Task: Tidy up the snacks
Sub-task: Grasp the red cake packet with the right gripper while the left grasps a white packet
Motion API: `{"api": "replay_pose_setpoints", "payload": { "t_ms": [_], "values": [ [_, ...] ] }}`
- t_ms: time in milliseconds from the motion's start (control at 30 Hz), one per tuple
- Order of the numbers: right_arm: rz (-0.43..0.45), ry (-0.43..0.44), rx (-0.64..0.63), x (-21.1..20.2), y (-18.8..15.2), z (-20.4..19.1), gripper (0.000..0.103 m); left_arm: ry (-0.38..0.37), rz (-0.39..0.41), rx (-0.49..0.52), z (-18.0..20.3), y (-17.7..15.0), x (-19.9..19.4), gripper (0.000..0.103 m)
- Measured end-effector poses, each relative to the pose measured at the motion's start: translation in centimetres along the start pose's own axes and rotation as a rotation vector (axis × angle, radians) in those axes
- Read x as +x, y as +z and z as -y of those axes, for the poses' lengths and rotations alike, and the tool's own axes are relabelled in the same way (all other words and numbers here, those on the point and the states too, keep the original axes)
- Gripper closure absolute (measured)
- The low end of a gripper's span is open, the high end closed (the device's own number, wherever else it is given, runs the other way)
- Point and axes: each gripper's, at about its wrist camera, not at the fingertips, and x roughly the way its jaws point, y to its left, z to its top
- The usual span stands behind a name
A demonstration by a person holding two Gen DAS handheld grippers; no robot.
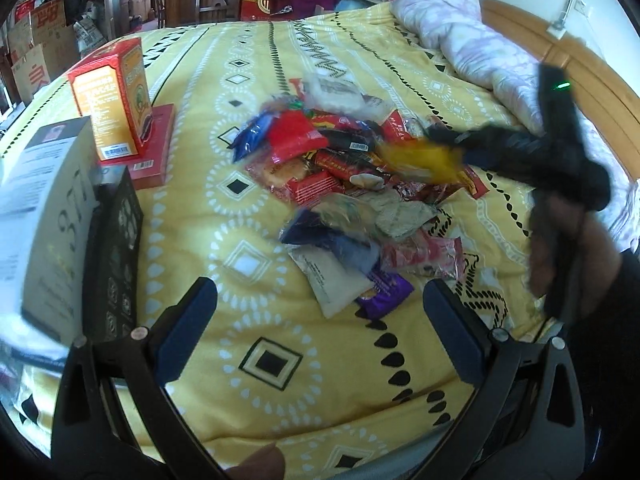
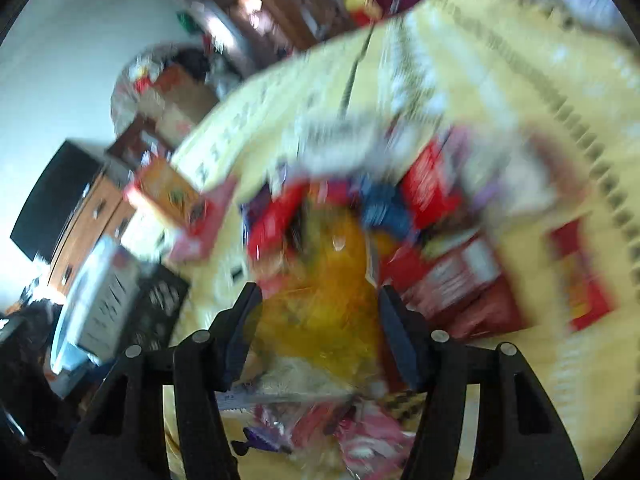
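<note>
1. Right wrist view, much blurred: the right gripper [image 2: 316, 320] is closed part way on a yellow snack packet [image 2: 320, 304], which sits between its two fingers at lower centre.
2. Left wrist view: the left gripper [image 1: 320, 328] stands wide open at the bottom of the frame and holds nothing.
3. Just above it lies the snack pile [image 1: 352, 184] on the yellow bedspread [image 1: 280, 392], mid-frame.
4. At the right, the right gripper [image 1: 452, 140] carries the yellow snack packet [image 1: 420, 160] over the pile's right edge.
5. An orange box [image 1: 112, 100] stands on a flat red box [image 1: 156, 148], upper left.
</note>
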Motion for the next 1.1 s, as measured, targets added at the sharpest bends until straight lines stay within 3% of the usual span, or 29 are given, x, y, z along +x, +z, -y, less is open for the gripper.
{"api": "replay_pose_setpoints", "payload": {
  "t_ms": [67,167,300,467,500,567,667,833,1000,1100],
  "values": [
    [0.036,-0.050,-0.020,-2.7,0.0,-0.2,0.036,-0.001,-0.008,0.000,0.0,-0.3,-0.1,0.000],
    [-0.021,-0.076,-0.082,-4.3,-2.3,-1.0,0.036,-0.011,-0.021,-0.010,0.0,-0.6,0.1,0.000],
    [-0.130,-0.079,-0.093,-2.6,-6.2,-2.5,0.036,-0.017,-0.025,-0.011,0.0,-0.7,0.3,0.000],
    [-0.177,-0.026,-0.099,-0.7,-9.7,-4.9,0.036,-0.027,-0.053,-0.052,-1.2,-1.1,1.3,0.000],
    [-0.191,-0.035,-0.121,0.0,-9.9,-5.6,0.036,-0.034,-0.065,-0.066,-1.4,-1.2,1.6,0.000],
    [-0.195,-0.134,-0.160,1.7,-9.7,-6.3,0.036,-0.042,-0.082,-0.078,-1.6,-1.4,2.0,0.001],
    [-0.171,-0.202,-0.134,2.9,-8.0,-6.0,0.032,-0.037,-0.061,-0.060,-1.4,-1.5,1.9,0.001],
    [-0.234,-0.245,-0.154,7.0,-6.7,-5.5,0.028,-0.051,-0.071,-0.095,-2.1,-1.3,3.3,0.002],
    [-0.184,-0.160,-0.162,3.6,-7.5,-5.0,0.045,-0.045,-0.078,-0.100,-3.0,-1.6,3.6,0.004],
    [-0.145,-0.115,-0.187,-0.2,-9.5,-5.6,0.046,-0.063,-0.100,-0.115,-3.1,-1.9,4.3,0.008]
  ]
}}
